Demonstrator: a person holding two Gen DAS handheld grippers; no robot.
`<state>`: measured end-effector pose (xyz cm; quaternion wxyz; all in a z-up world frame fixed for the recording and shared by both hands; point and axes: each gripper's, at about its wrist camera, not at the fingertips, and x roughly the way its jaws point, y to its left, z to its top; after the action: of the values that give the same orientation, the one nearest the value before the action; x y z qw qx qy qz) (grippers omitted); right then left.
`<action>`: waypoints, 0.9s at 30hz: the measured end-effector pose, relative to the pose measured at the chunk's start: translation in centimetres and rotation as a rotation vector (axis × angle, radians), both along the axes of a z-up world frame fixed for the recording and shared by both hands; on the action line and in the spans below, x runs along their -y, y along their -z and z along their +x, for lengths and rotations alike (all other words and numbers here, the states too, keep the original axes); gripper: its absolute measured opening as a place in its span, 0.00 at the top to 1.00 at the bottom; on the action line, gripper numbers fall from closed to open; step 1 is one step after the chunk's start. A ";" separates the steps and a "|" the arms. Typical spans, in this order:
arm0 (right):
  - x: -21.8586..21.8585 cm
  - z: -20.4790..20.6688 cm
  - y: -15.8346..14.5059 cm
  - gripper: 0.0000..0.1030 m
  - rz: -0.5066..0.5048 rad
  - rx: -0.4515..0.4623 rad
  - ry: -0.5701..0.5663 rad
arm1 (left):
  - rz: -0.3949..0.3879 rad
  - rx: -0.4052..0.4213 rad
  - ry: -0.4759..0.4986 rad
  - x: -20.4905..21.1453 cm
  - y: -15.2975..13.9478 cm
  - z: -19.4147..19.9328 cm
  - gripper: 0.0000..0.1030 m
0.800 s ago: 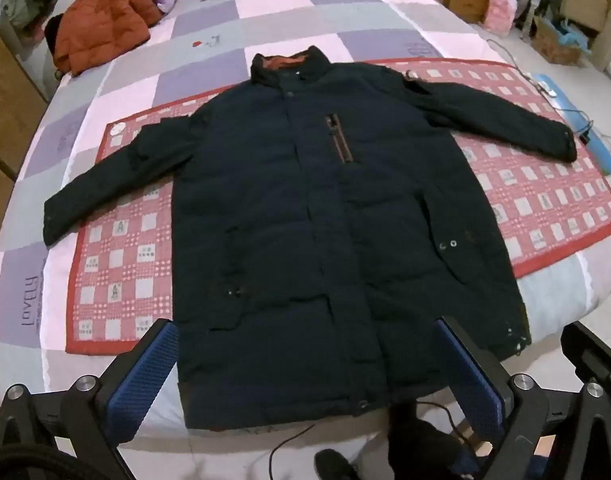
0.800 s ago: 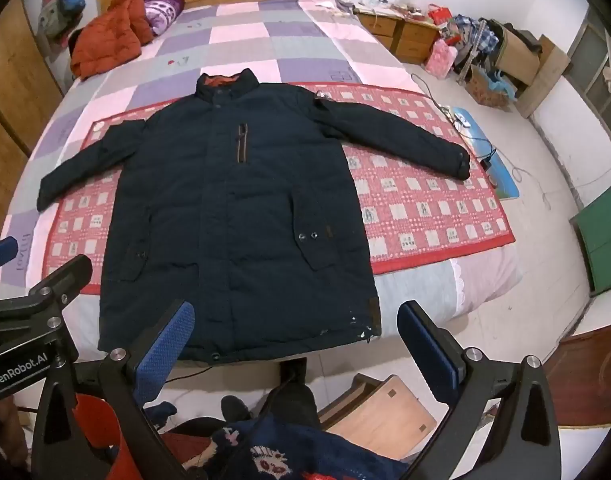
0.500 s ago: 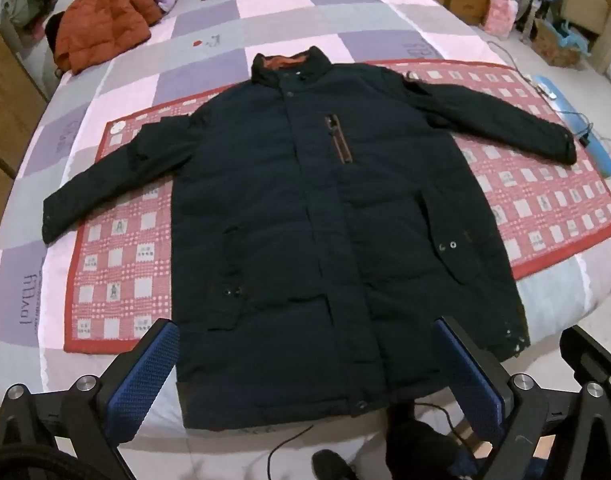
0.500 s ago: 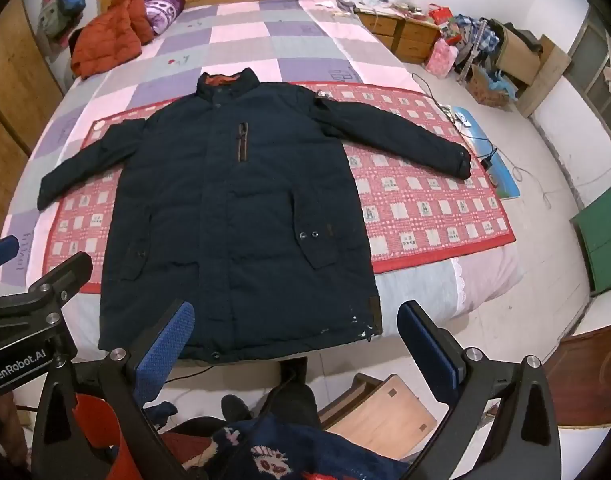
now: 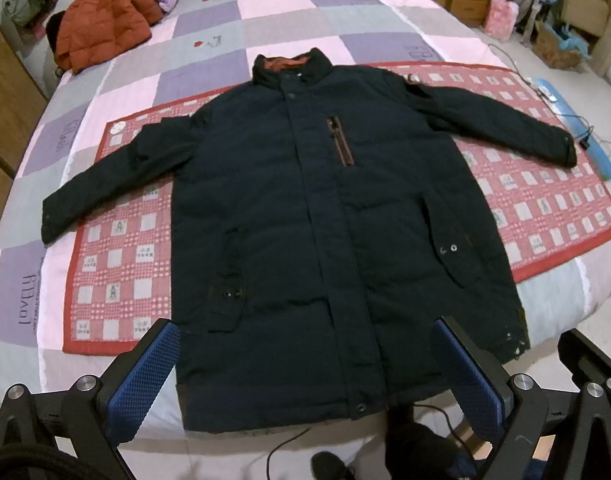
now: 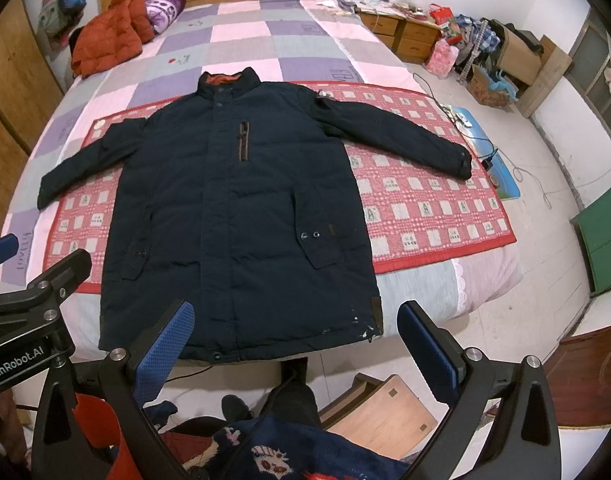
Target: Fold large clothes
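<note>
Coat (image 5: 325, 216) spread flat, front up, on the bed (image 5: 265, 16); long axis runs from hem, nearest, away to collar. Left gripper (image 5: 305, 380) and right gripper (image 6: 297, 344) hover above the hem, jaws spread, empty; right nearer the right-hand hem corner.

Above the dark coat (image 5: 305, 220) spread flat on the bed (image 5: 305, 12) the way is open for either hand-held gripper, with bare quilt beyond the collar, and only the orange jacket (image 5: 105, 20) heaped at the far left corner intruding.
</note>
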<state>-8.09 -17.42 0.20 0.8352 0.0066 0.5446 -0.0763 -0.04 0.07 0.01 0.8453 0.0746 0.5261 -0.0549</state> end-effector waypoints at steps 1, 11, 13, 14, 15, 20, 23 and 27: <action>0.0 0.0 0.0 0.00 0.000 -0.001 0.000 | -0.001 -0.001 0.000 0.0 0.0 0.0 0.00; -0.3 0.2 0.1 0.00 0.001 -0.003 0.001 | 0.003 -0.001 0.003 0.2 0.1 -0.1 0.00; -0.3 0.3 0.2 0.00 0.000 -0.003 0.001 | -0.004 0.000 0.000 0.0 0.0 0.0 0.00; -0.3 0.3 0.2 0.00 0.000 -0.002 0.001 | -0.003 -0.002 -0.001 0.0 0.0 0.0 0.00; -0.3 0.3 0.2 0.00 0.000 -0.003 0.002 | -0.002 -0.004 -0.002 0.0 0.0 0.0 0.00; -0.2 0.7 -0.2 0.00 0.001 -0.007 -0.001 | 0.003 -0.008 -0.008 0.3 -0.1 -0.1 0.00; -0.7 0.5 0.2 0.00 0.002 -0.010 -0.006 | -0.001 -0.006 -0.005 0.3 -0.1 0.4 0.00; -0.6 1.0 0.7 0.00 0.003 -0.013 -0.012 | 0.000 -0.010 -0.009 0.7 -0.3 0.4 0.00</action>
<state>-7.09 -16.77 -0.53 0.8321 0.0039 0.5500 -0.0706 0.40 -0.68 0.33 0.8430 0.0719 0.5305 -0.0518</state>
